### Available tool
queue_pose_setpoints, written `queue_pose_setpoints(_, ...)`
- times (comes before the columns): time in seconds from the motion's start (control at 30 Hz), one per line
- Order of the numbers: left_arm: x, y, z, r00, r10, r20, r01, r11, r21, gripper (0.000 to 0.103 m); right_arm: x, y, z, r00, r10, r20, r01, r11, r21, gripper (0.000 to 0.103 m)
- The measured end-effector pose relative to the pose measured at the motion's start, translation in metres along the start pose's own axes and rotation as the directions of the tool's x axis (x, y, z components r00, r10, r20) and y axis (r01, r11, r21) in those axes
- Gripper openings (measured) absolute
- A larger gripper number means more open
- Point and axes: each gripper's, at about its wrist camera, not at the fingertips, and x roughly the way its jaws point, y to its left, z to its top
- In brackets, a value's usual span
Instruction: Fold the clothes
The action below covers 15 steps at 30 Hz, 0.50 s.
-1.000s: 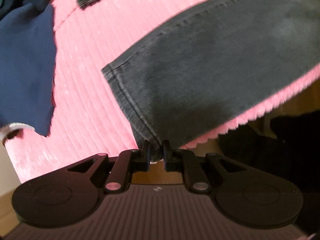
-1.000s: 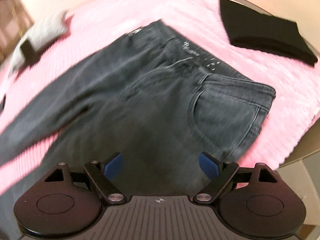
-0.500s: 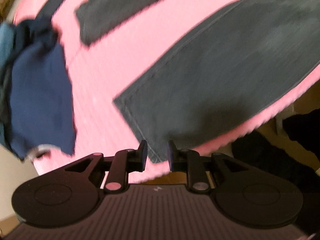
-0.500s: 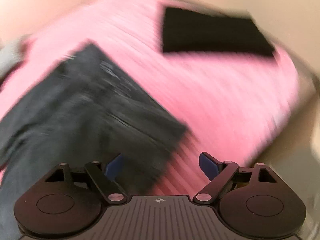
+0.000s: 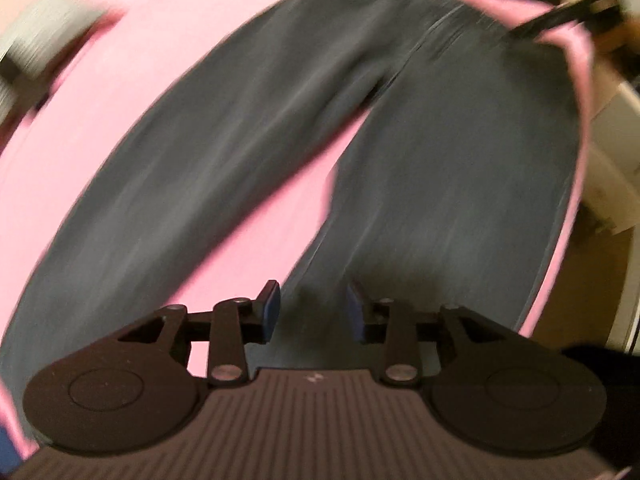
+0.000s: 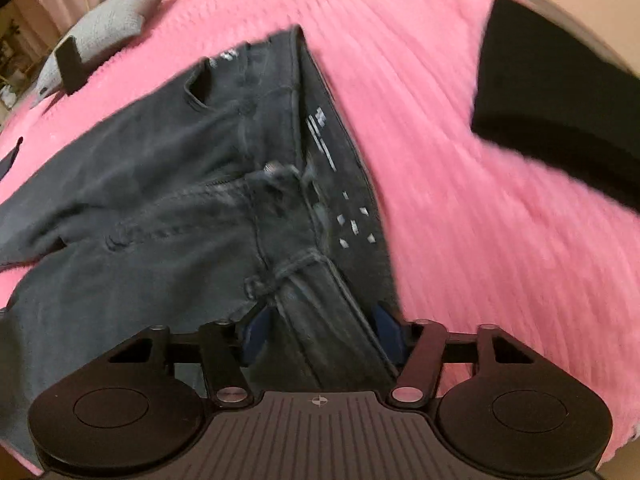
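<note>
Dark grey jeans [image 5: 420, 184] lie spread on a pink ribbed blanket [image 5: 168, 40], both legs running toward the left wrist camera. My left gripper [image 5: 313, 308] is open and empty, hovering over the near leg. In the right wrist view the jeans' waistband [image 6: 320, 216] lies below me, and my right gripper [image 6: 320, 330] is open with the waistband edge lying between its blue pads; the pads do not press on it.
A folded black garment [image 6: 552, 112] lies on the blanket [image 6: 460, 220] at the right. A grey pillow [image 6: 108, 28] and a small black object [image 6: 72, 64] sit at the far left. The bed's edge drops off at the right in the left wrist view.
My left gripper let go of the leg hem, opened wider and swung to look up along both legs. My right gripper moved down onto the waistband.
</note>
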Motion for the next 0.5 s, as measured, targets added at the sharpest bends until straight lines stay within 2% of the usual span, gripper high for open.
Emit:
queue_pose_setpoints(0.03,0.006,-0.010,0.015,1.000,-0.018,0.013,0.017,0.999,0.027,0.035,-0.004,-0.004,-0.001,1.000,0.023,-0.002,-0.023,1.000,0.016,0.037)
queue_pose_setpoints(0.13,0.022,-0.040,0.053,0.996,-0.075,0.043,0.070,0.992,0.108,0.036,-0.022,-0.008,-0.003,0.998,0.059,0.001,-0.059,0.998,0.017,0.027)
queue_pose_setpoints(0.23,0.035,-0.057,0.081,0.990,-0.135,0.049,0.126,0.981,0.150,0.036,-0.036,-0.003,-0.005,1.000,0.028,-0.003,-0.028,1.000,-0.009,0.024)
queue_pose_setpoints(0.3,0.040,-0.062,0.091,0.987,-0.149,0.059,0.136,0.975,0.178,0.036,-0.036,-0.006,-0.010,1.000,0.022,-0.019,-0.022,1.000,0.010,0.024)
queue_pose_setpoints(0.4,0.044,-0.066,0.109,0.982,-0.175,0.075,0.159,0.970,0.183,0.037,-0.032,-0.006,-0.007,0.999,0.030,-0.030,-0.029,0.999,0.031,0.026)
queue_pose_setpoints(0.43,0.046,-0.066,0.115,0.978,-0.192,0.082,0.175,0.967,0.186,0.038,-0.032,-0.005,-0.004,0.999,0.029,-0.028,-0.028,0.999,0.027,0.040)
queue_pose_setpoints(0.5,0.055,-0.068,0.129,0.974,-0.203,0.098,0.180,0.962,0.204,0.040,-0.039,0.002,0.005,1.000,0.031,-0.006,-0.031,1.000,-0.001,0.050)
